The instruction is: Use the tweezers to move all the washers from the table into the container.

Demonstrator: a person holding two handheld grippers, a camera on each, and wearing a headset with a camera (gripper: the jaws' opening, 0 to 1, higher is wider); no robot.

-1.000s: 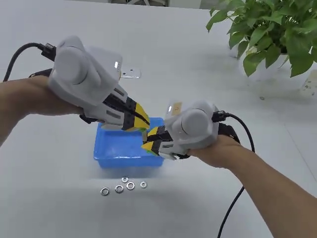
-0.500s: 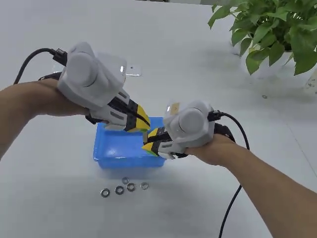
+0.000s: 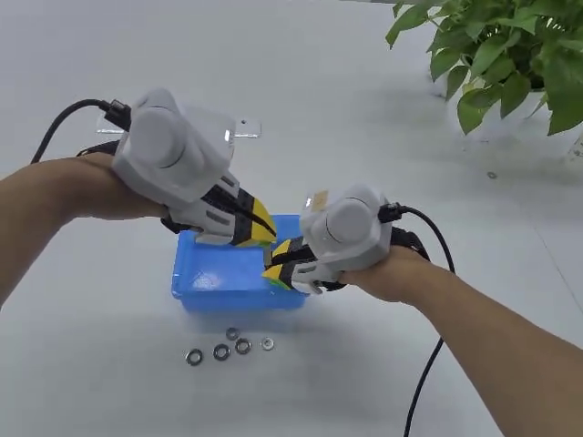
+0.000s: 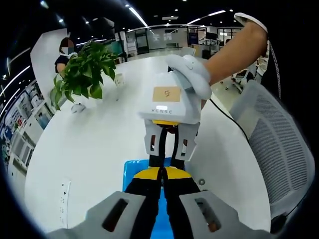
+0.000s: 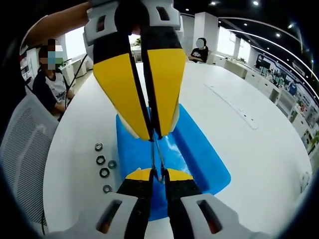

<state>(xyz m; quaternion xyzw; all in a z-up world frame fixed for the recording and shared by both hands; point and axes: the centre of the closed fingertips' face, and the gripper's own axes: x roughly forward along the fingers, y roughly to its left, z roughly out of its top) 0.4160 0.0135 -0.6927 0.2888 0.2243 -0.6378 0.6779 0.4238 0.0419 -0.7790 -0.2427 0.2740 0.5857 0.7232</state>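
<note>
Tweezers, seemingly between closed right fingers

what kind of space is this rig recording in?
Probably an open-plan office: a big white table, a mesh office chair beside it, a potted plant, and ceiling strip lights overhead.

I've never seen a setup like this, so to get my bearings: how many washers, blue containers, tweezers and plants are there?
washers: 5
blue container: 1
tweezers: 1
plant: 1
total: 8
</note>
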